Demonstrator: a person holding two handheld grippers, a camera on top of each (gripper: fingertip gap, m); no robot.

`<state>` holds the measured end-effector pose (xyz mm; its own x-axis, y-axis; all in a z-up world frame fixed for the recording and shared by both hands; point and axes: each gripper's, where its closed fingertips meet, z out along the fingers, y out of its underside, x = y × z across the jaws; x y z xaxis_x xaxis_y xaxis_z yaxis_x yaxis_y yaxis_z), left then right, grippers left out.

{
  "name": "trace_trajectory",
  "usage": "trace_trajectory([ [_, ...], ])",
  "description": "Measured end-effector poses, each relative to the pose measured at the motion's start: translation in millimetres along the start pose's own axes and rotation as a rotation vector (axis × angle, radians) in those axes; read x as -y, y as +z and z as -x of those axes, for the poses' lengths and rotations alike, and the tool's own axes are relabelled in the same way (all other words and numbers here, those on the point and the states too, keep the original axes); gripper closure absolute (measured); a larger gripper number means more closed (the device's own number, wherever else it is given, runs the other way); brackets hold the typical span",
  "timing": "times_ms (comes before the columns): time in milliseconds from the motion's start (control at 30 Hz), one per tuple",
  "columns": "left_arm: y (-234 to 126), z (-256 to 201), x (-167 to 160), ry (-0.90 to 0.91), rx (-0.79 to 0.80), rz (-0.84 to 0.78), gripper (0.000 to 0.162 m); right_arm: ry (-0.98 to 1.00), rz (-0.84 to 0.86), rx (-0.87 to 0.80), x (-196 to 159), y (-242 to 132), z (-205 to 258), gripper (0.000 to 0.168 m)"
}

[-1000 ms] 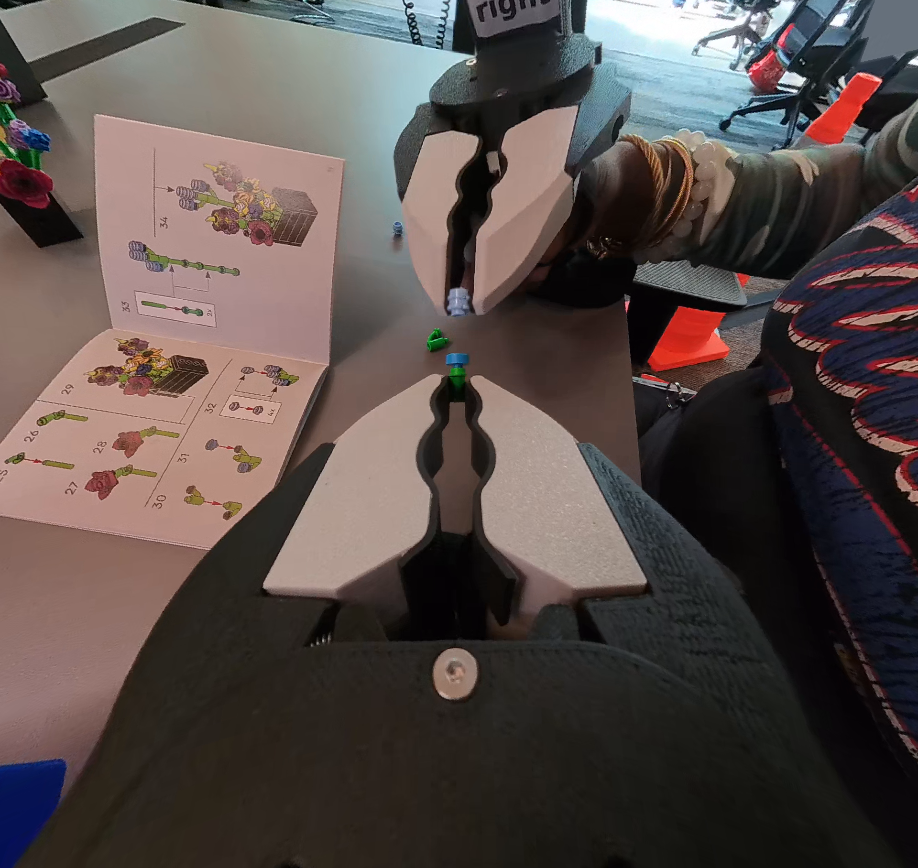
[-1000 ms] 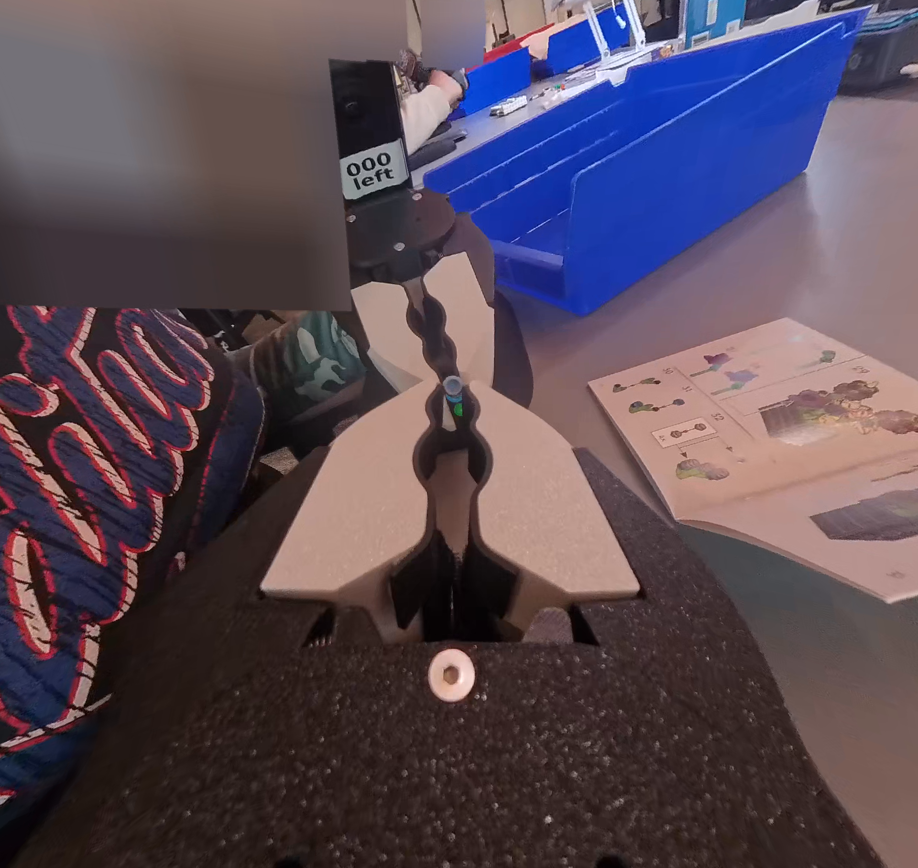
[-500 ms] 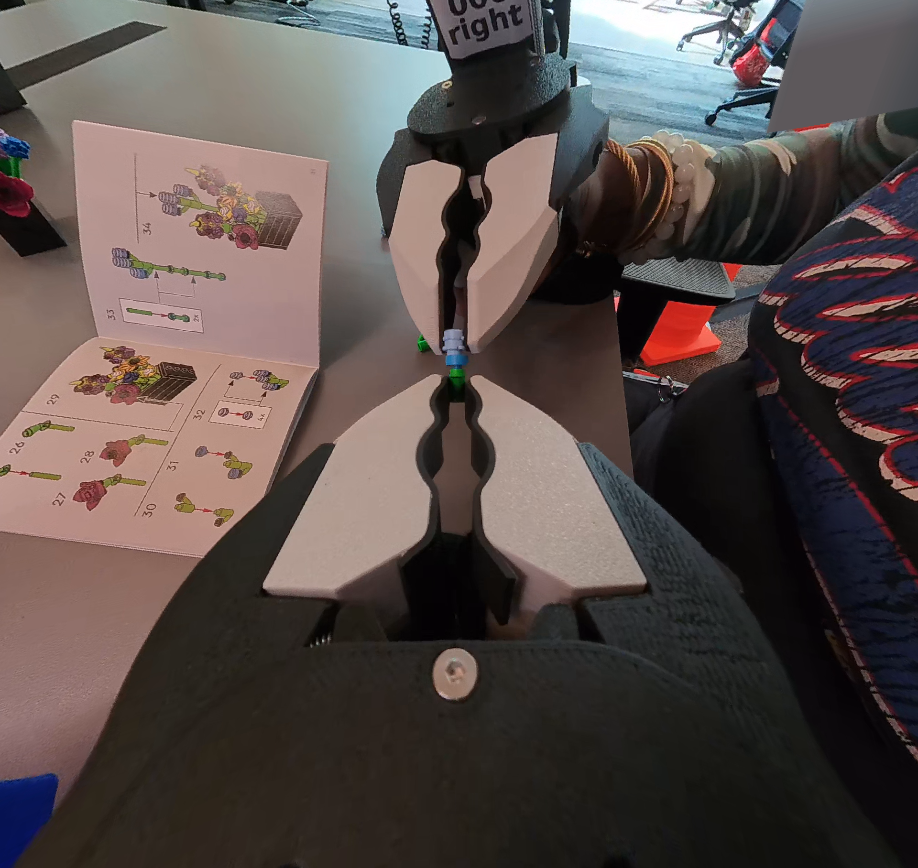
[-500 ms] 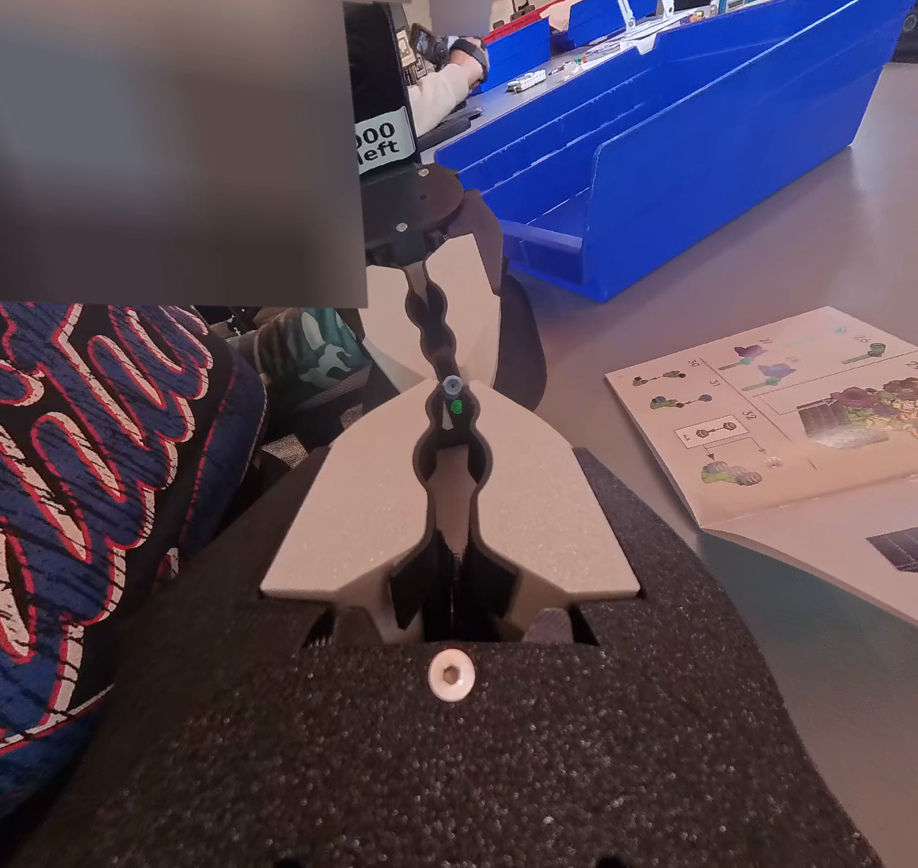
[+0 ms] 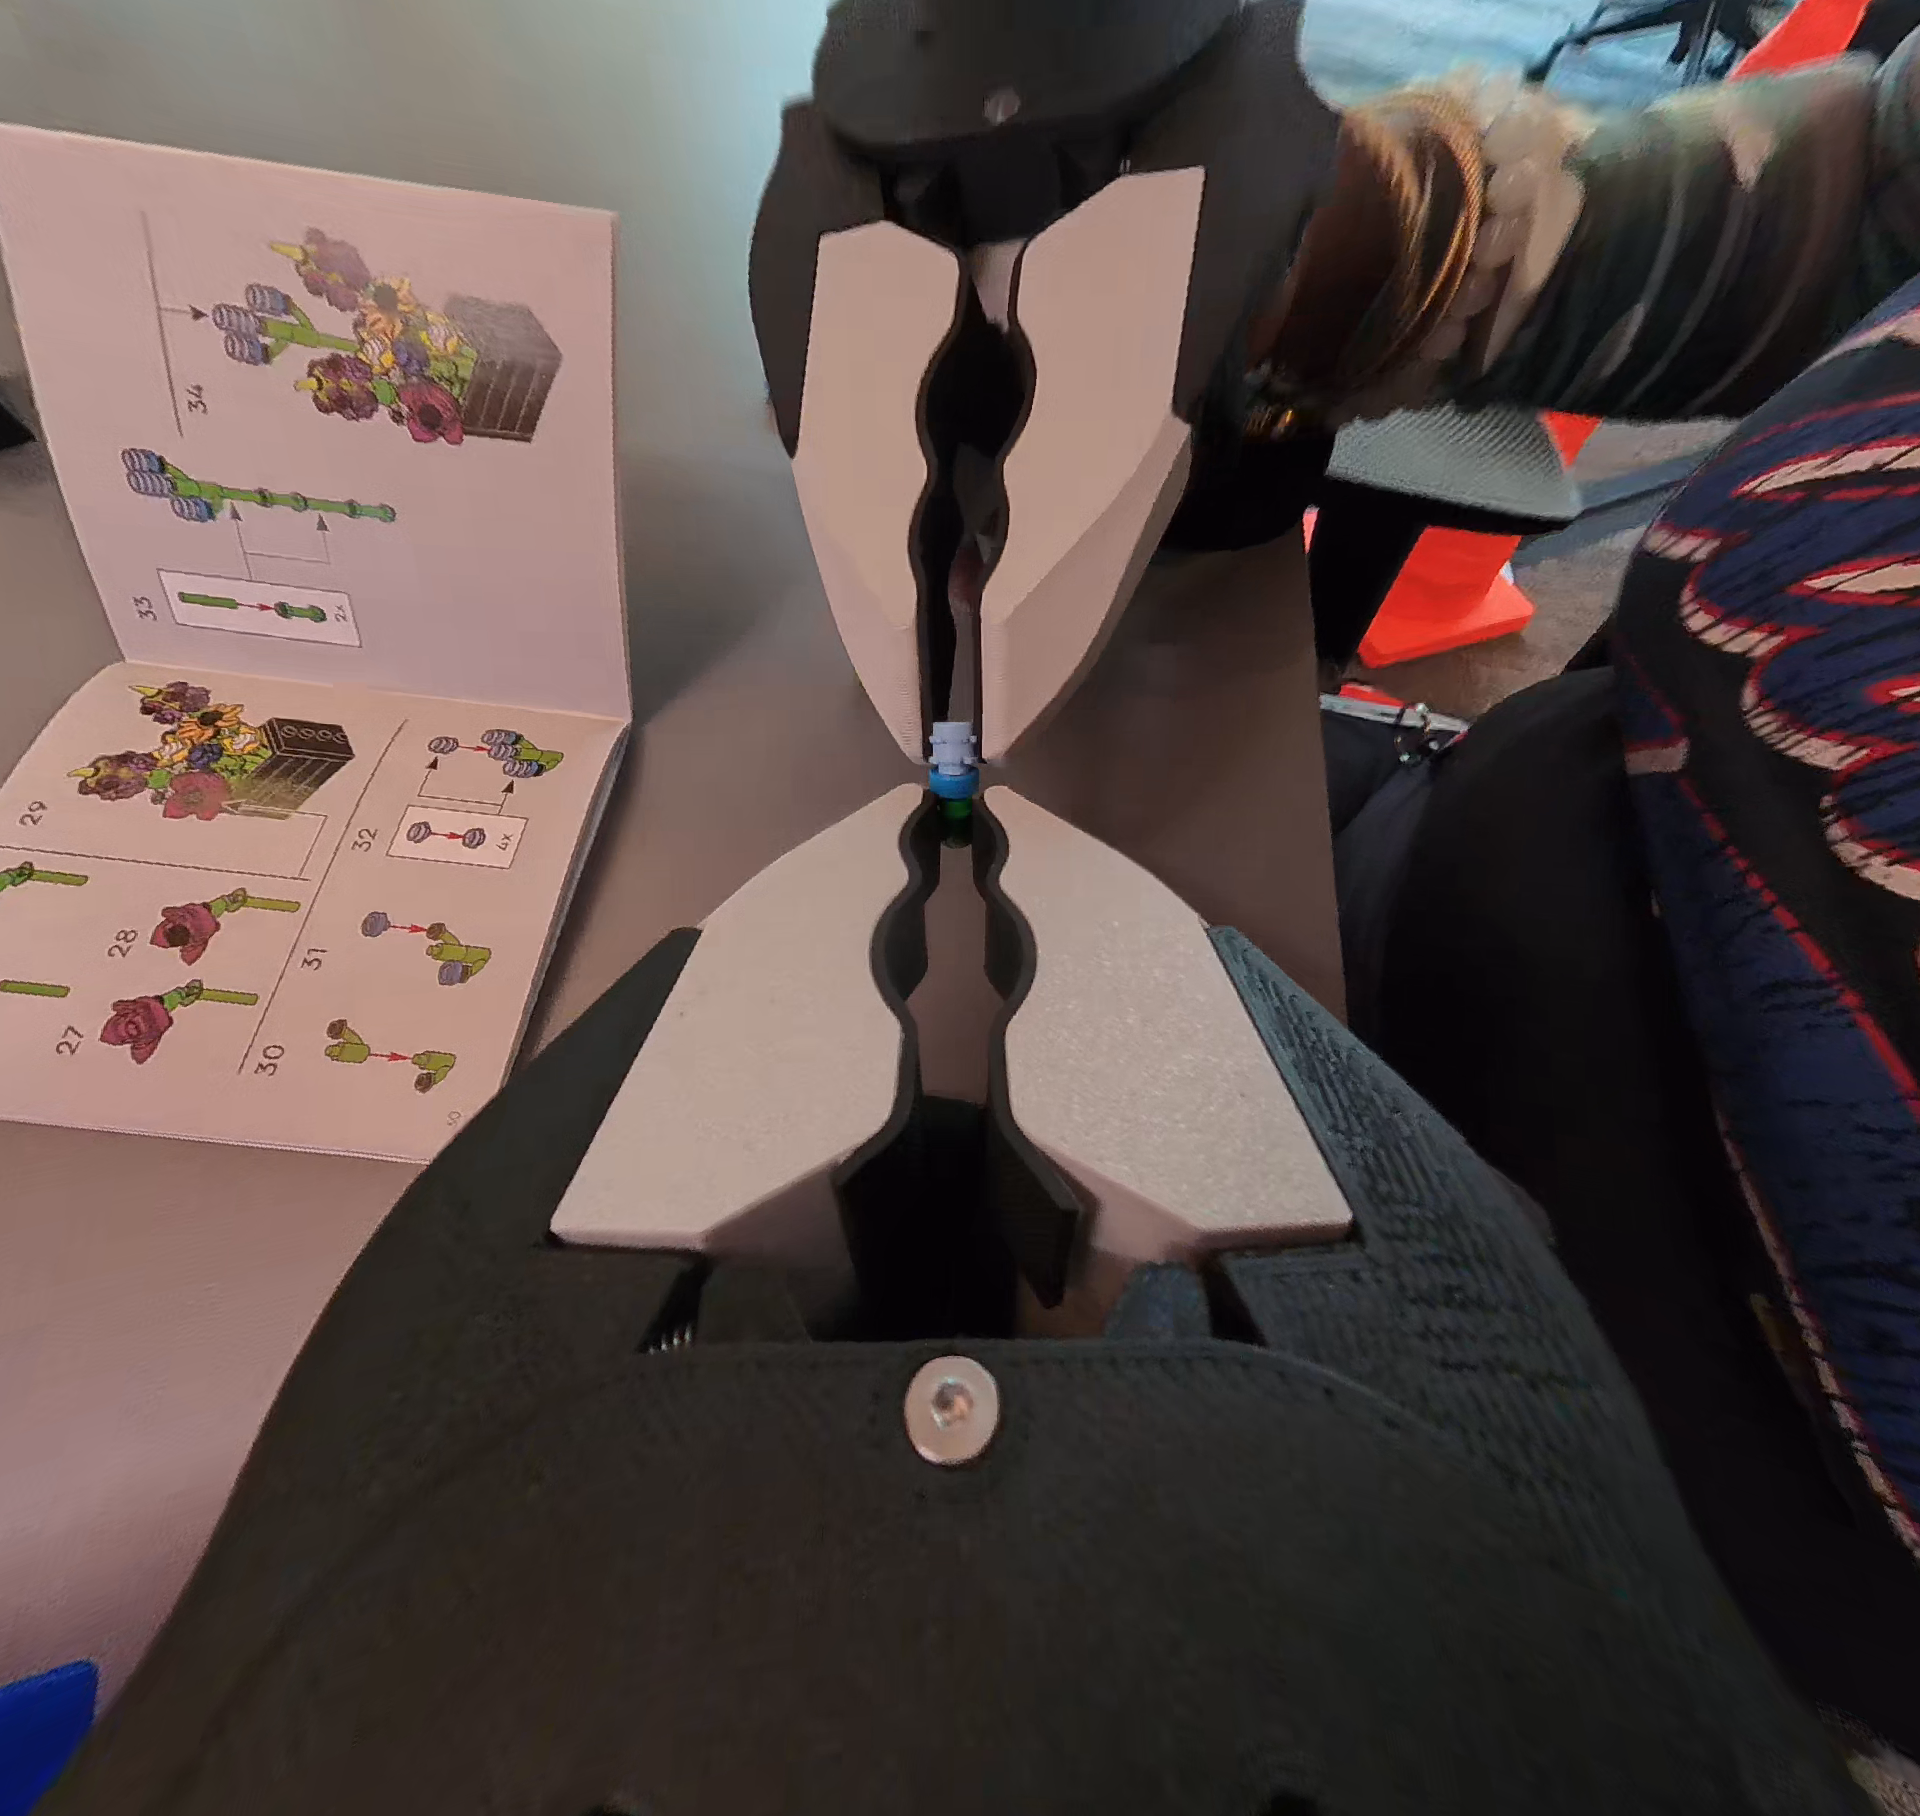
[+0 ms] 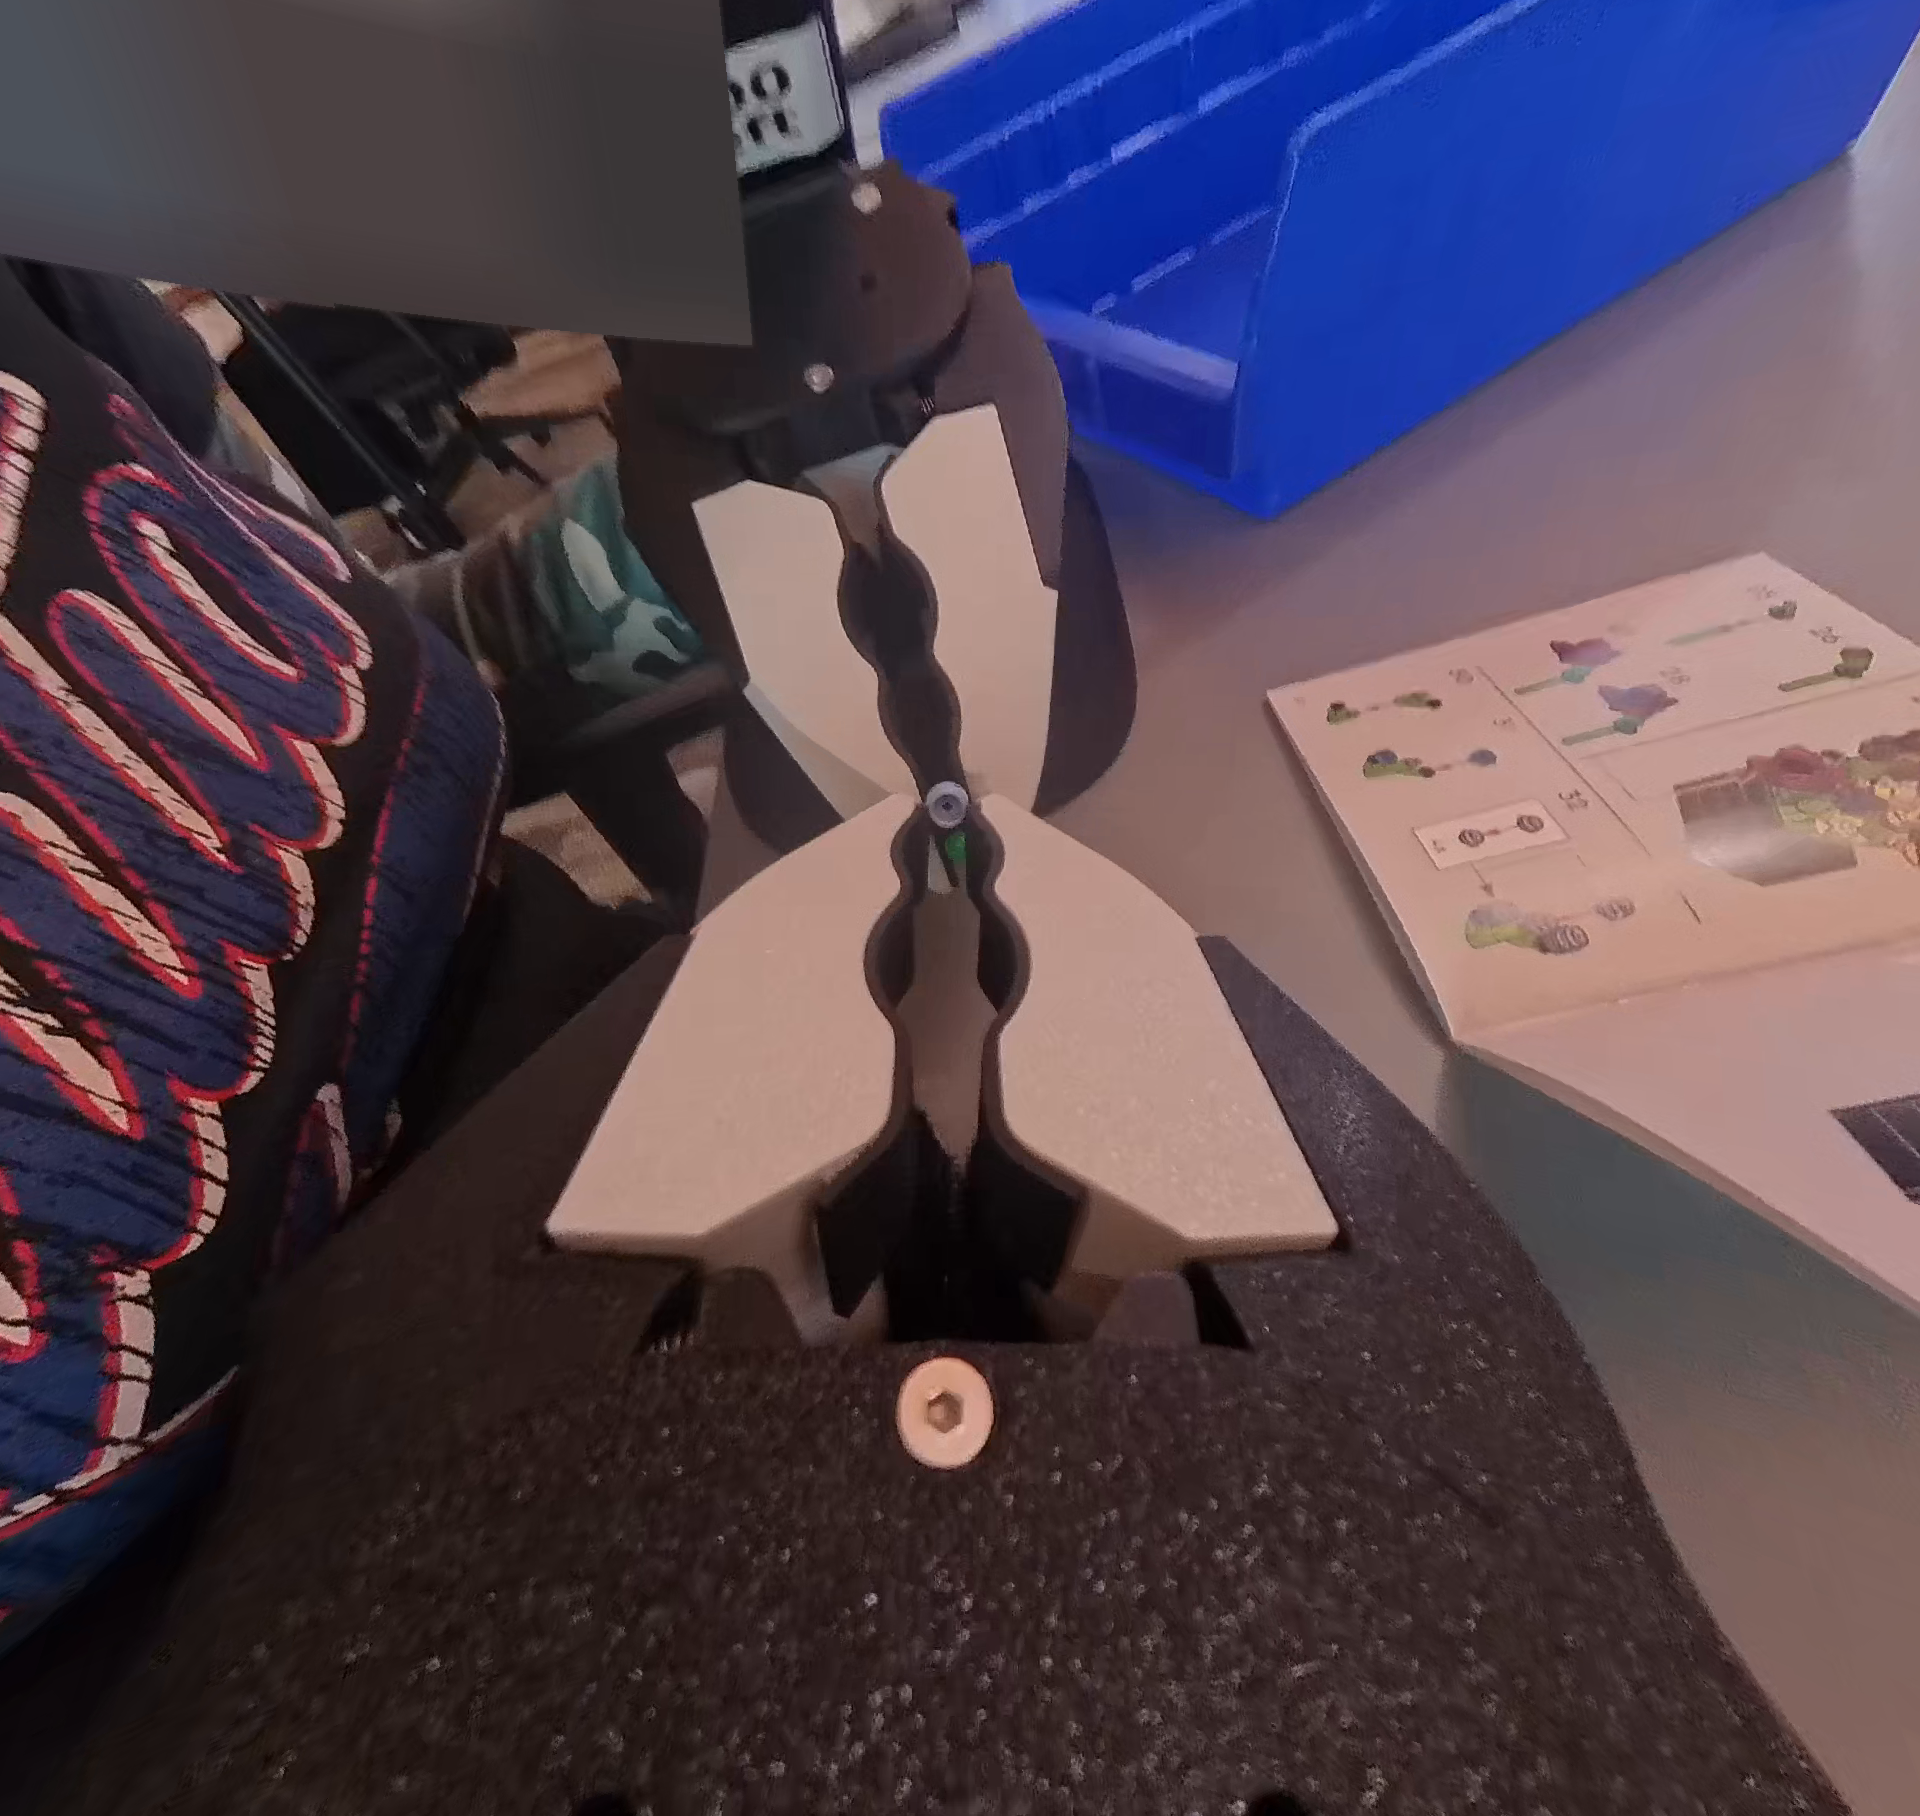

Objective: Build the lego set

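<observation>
Left claw [image 5: 954, 810] clenched on green stem [image 5: 953, 819] with blue stud [image 5: 953, 785], right claw [image 5: 954, 743] clenched on pale stud [image 5: 954, 745]; off-axis push could pop a piece onto the desk [image 5: 644, 21].

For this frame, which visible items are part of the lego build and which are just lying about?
In the job:
- left gripper, shut on the green stem piece with its blue stud
- right gripper, shut on the pale lavender stud
- instruction booklet

Lying about:
- blue bins
- orange cone
</observation>
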<state>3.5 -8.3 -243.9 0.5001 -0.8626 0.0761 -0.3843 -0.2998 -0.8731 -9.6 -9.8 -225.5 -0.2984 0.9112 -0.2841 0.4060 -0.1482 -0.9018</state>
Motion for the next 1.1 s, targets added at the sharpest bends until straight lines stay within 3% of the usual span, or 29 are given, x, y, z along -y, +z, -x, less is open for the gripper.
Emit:
trace_trajectory([
  [233, 19.5, -2.7, -31.4, 0.093, 0.034, 0.274, 0.156, -0.015, 0.303, -0.047, -37.0, 1.9, -4.1, 0.162],
  [667, 20.0, -4.3, -32.7, -0.063, -0.081, 0.280, 0.156, 0.074, 0.277, -0.016, -36.3, 4.4, -6.2, 0.162],
  [1100, 12.2, 2.5, -18.3, -0.161, -0.098, 0.148, 0.157, 0.199, 0.103, -0.014, -17.4, 6.0, -9.4, 0.162],
])
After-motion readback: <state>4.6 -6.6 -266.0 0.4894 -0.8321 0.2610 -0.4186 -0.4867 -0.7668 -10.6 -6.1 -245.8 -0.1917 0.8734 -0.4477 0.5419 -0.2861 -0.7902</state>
